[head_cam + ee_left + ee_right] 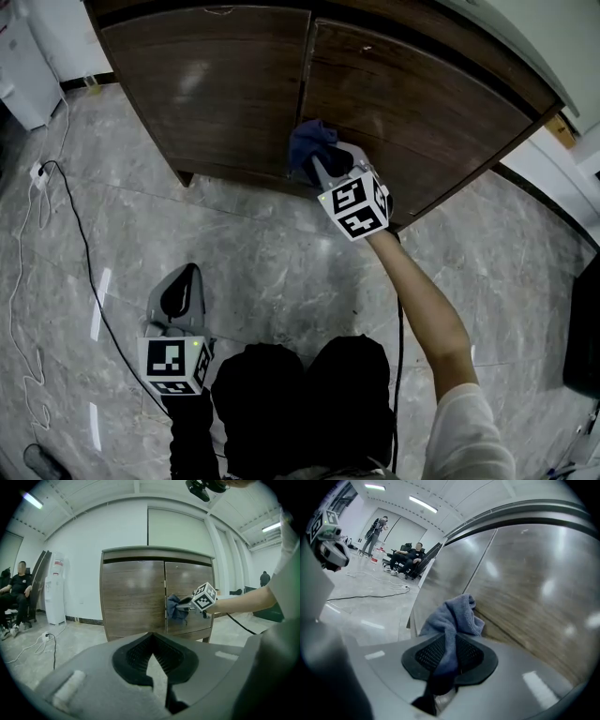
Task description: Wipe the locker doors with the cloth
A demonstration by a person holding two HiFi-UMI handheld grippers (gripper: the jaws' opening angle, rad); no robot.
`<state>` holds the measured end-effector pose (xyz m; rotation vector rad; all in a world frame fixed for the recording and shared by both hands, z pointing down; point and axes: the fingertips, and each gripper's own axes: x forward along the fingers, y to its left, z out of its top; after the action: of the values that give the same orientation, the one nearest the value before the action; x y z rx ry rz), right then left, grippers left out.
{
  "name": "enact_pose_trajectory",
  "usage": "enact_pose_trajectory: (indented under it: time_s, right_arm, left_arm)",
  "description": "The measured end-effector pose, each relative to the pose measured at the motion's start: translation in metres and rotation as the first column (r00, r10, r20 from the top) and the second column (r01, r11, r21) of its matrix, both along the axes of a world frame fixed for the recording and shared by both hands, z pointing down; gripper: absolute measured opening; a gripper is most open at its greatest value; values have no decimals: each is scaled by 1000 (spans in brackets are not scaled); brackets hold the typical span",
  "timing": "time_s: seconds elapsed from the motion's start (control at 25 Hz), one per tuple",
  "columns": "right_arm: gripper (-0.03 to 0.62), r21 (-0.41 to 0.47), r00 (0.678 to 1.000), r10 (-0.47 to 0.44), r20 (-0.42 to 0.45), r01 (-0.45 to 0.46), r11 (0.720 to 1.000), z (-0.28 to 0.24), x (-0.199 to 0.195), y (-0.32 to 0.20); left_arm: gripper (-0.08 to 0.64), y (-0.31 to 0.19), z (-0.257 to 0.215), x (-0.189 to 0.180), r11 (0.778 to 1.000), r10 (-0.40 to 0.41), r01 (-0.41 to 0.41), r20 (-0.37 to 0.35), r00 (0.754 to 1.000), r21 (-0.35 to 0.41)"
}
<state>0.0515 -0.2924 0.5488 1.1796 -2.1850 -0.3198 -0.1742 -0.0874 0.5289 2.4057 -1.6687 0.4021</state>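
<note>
The brown locker has a left door [216,94] and a right door [422,122], seen from above in the head view. My right gripper [323,165] is shut on a blue cloth [312,142] and holds it against the doors near their middle seam. The right gripper view has the cloth [452,616] bunched between the jaws of the right gripper [449,645], with the door [525,602] just beyond. My left gripper [183,278] hangs low over the floor, well back from the locker, shut and holding nothing. From the left gripper [151,641] I see the cloth [176,607] on the locker.
A black cable [84,244] runs over the marble floor to a power strip [39,172] at the left. A white appliance [23,70] stands at the far left and a dark object [583,328] at the right edge. A water dispenser [56,588] and a seated person [16,592] are left of the locker.
</note>
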Motion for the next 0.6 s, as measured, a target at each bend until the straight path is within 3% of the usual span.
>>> enact_pose_trajectory:
  time_s: [0.6]
  right_arm:
    - [77,156,999,-54,-3,53,986,-137,-25,-11]
  left_arm:
    - [0,6,-12,0,1000,6,-6,-24,1000,21]
